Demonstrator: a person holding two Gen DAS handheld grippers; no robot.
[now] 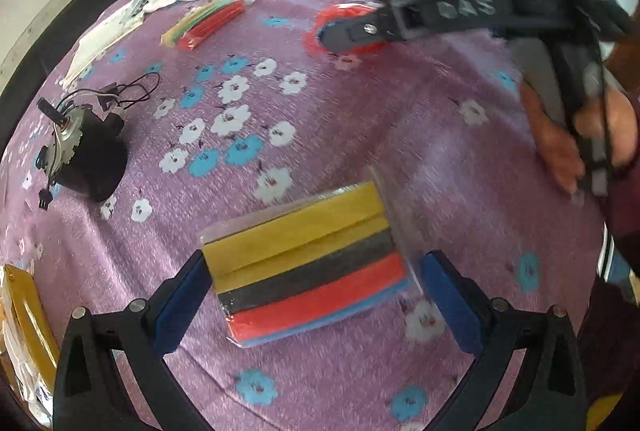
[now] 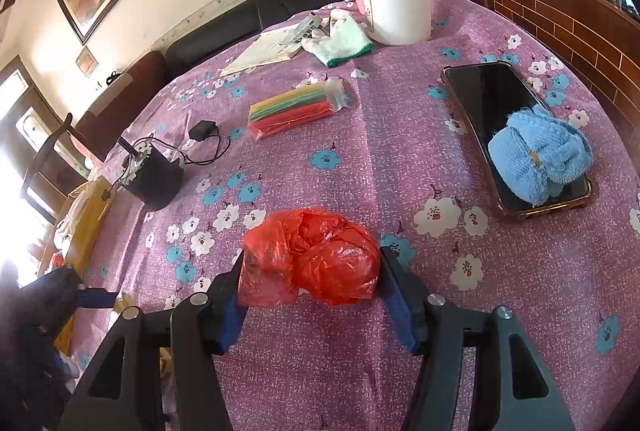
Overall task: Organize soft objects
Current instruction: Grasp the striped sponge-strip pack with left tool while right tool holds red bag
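With the right gripper (image 2: 310, 295) half-open around the red plastic bag (image 2: 310, 257), pads barely touching, and the left gripper (image 1: 316, 295), at its eight o'clock, wide around the felt pack (image 1: 308, 267), closing seemed next.

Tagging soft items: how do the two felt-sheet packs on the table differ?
The near felt pack lies between the left gripper fingers, with one pad at its edge; the far felt pack lies alone mid-table. The near one shows yellow, dark grey, red and blue layers; the far one yellow, green and red. Both are clear-wrapped stacks lying flat on the floral cloth.
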